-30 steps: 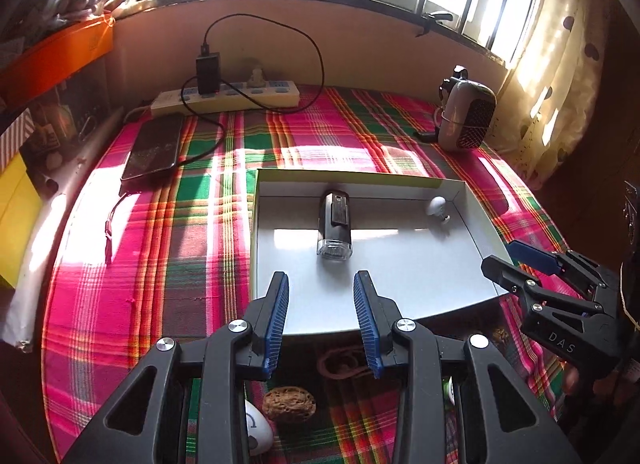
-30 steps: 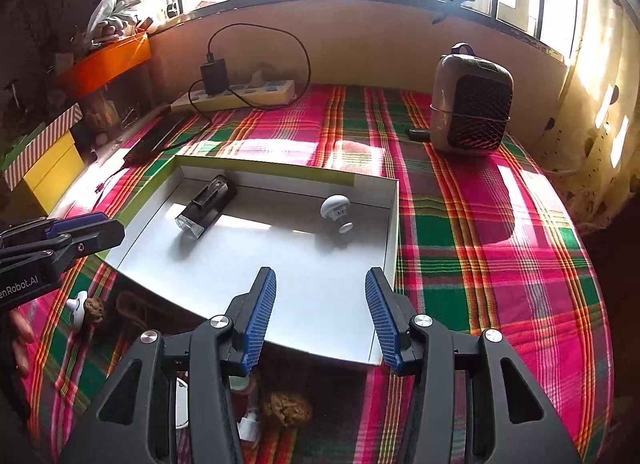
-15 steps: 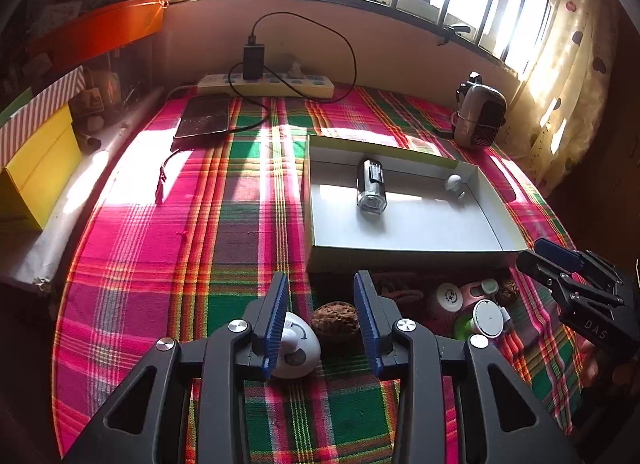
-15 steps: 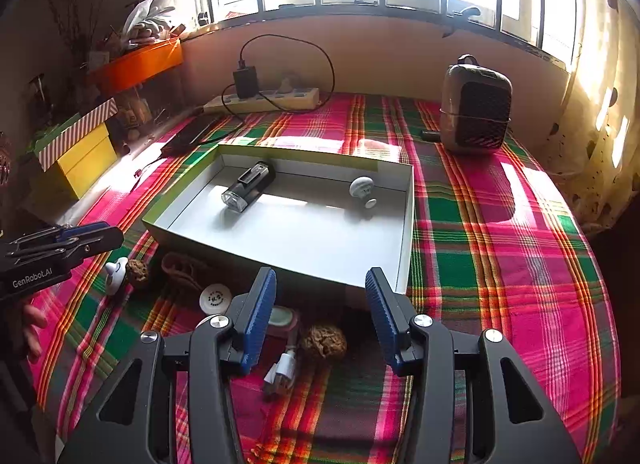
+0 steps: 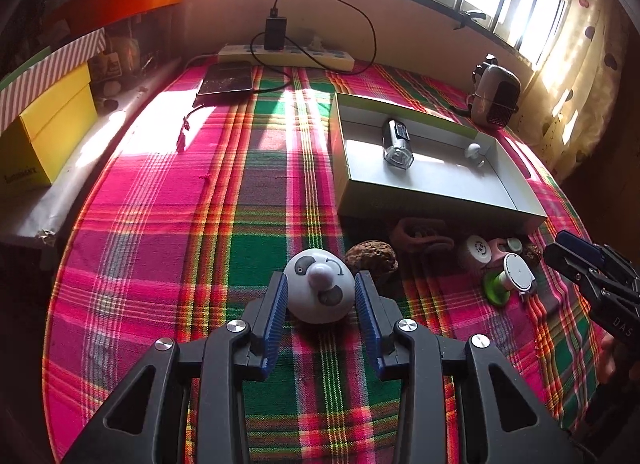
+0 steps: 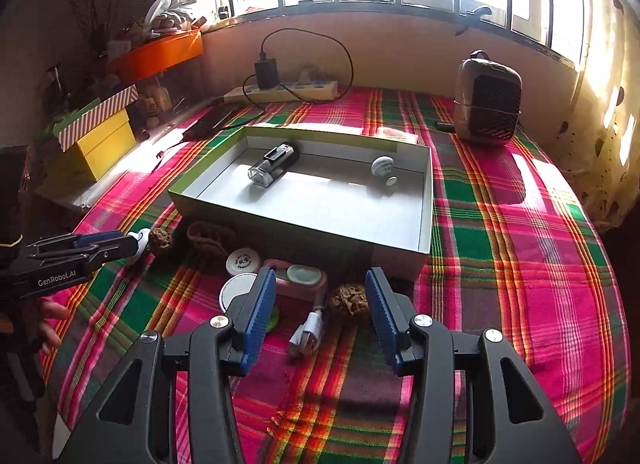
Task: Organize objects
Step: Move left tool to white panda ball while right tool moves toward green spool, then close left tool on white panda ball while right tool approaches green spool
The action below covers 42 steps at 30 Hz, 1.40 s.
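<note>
Left claw (image 5: 320,296): jaws opening, set either side of a white egg-shaped toy (image 5: 320,290) with a face; a narrow gap shows at each blue pad, so no grip. The toy sits on the plaid tabletop (image 5: 200,224), a brown walnut (image 5: 371,258) just behind it.

Right claw (image 6: 318,304): open, nothing held. Below its jaws lie a second walnut (image 6: 349,300) and a white plug (image 6: 307,332), with a pink case (image 6: 298,278) just beyond.

Open tray (image 6: 426,200) stands past this clutter; inside, well apart, a black flashlight (image 6: 272,166) and a small white mushroom figure (image 6: 383,168).
</note>
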Each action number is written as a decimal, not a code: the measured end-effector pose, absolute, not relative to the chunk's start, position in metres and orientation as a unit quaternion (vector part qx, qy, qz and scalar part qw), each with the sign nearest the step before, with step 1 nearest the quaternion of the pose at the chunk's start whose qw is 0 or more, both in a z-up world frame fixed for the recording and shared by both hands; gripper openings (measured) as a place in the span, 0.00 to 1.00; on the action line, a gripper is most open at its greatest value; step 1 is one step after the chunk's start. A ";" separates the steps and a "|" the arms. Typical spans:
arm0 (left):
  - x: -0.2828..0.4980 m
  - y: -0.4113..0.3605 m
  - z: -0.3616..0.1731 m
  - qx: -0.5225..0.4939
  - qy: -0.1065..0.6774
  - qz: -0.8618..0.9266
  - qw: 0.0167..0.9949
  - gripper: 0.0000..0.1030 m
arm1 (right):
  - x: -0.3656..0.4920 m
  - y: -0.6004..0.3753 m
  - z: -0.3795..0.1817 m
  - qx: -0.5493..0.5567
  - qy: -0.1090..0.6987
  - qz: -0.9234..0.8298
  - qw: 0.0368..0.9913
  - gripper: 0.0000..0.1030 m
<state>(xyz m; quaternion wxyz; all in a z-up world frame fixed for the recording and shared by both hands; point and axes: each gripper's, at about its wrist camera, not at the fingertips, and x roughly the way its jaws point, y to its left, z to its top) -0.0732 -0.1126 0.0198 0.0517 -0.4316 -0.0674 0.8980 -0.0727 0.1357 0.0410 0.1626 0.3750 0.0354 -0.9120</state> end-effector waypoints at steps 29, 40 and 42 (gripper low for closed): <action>-0.077 -0.128 0.014 -0.435 -0.104 0.892 0.061 0.36 | -0.066 0.100 0.018 0.398 0.063 -0.888 0.220 0.47; -0.083 -0.134 0.010 -0.438 -0.126 0.887 0.079 0.37 | -0.078 0.088 0.006 0.417 0.071 -0.879 0.218 0.47; -0.085 -0.134 0.010 -0.438 -0.127 0.886 0.078 0.38 | -0.080 0.087 0.004 0.423 0.071 -0.877 0.217 0.47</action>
